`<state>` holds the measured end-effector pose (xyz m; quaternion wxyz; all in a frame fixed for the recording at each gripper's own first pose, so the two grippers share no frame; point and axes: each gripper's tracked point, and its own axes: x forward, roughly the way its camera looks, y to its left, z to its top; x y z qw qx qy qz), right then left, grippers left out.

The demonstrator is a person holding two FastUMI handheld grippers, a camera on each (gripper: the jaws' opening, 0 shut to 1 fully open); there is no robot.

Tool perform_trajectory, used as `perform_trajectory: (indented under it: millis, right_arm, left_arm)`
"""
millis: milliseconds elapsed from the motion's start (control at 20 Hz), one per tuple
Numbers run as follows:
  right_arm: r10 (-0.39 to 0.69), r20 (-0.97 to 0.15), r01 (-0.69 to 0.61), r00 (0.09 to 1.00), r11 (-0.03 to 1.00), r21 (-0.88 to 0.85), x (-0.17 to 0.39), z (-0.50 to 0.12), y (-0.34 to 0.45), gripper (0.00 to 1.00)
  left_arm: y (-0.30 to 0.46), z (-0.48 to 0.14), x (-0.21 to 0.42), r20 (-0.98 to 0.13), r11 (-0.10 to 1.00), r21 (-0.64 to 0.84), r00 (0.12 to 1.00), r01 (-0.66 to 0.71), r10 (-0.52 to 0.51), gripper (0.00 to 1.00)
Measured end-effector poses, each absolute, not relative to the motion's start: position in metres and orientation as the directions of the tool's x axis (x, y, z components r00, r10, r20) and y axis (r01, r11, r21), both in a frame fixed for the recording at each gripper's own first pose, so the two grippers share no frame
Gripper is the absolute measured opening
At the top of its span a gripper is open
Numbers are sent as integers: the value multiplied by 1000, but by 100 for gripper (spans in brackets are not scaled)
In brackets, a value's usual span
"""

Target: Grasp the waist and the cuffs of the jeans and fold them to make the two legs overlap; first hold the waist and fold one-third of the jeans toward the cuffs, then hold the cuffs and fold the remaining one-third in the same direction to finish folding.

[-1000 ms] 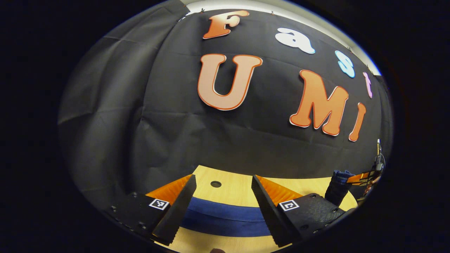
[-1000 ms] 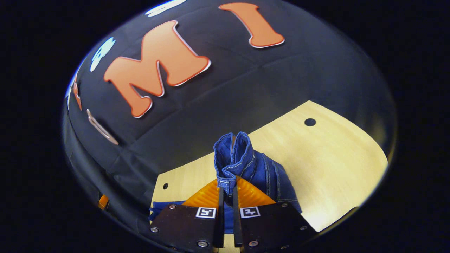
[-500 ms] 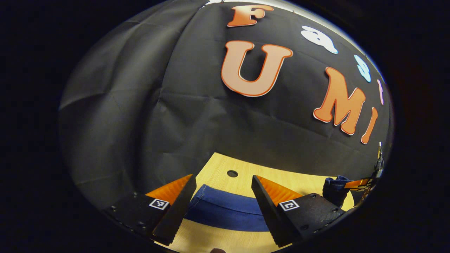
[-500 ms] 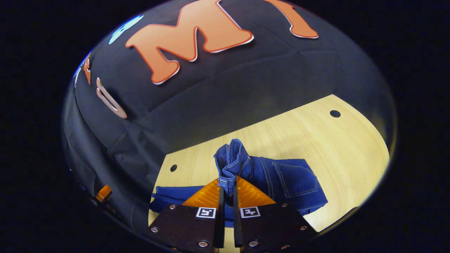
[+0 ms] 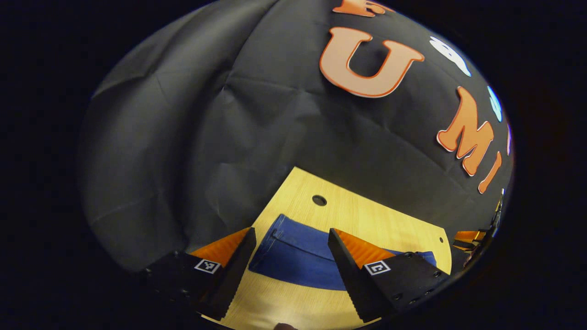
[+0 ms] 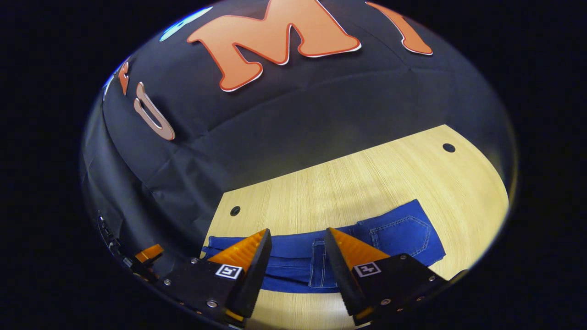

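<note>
Blue jeans [image 6: 362, 240] lie flat on the wooden table [image 6: 367, 183], the waist part with its back pocket folded over the legs. My right gripper [image 6: 298, 236] is open just above the folded waist edge, touching nothing. In the left gripper view the cuff end of the jeans [image 5: 293, 254] lies on the table beyond my left gripper [image 5: 291, 238], which is open with nothing between its fingers. At the far right edge of that view, part of the other gripper [image 5: 472, 240] shows. The other gripper [image 6: 146, 254] also appears at the lower left of the right gripper view.
The wooden table [image 5: 367, 220] has a round hole [image 5: 319, 200] near the cuffs and further holes [image 6: 235, 211] [image 6: 448, 147] near its back edge. The black cloth wall [image 5: 206, 137] stands close behind the table.
My right gripper has let go of the waist, which now lies flat over the legs, and its fingers have opened. Both views tilted down toward the table; my left gripper stayed open.
</note>
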<state>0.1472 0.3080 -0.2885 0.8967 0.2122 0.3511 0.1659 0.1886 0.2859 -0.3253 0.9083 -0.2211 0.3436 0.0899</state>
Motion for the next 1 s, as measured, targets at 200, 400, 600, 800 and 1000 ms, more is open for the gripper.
perform_trajectory:
  millis: [200, 400, 600, 800, 1000]
  right_arm:
    - [381, -545, -113, 747, 880, 461, 148, -278, 289, 87]
    - [318, -537, -77, 781, 903, 424, 145, -266, 264, 93]
    - [264, -523, -38, 811, 915, 402, 137, -252, 240, 94]
    - [229, -513, -19, 827, 924, 381, 132, -241, 223, 95]
    - [224, -510, -10, 831, 921, 389, 130, -235, 215, 96]
  left_arm:
    - [287, -372, 185, -737, 825, -426, 671, -371, -79, 97]
    - [280, -420, 180, -788, 734, -507, 587, -451, -184, 98]
    - [286, -453, 176, -806, 656, -550, 536, -518, -252, 98]
    - [286, -472, 169, -810, 594, -575, 495, -563, -316, 98]
    - [281, -475, 182, -753, 520, -651, 556, -553, -352, 95]
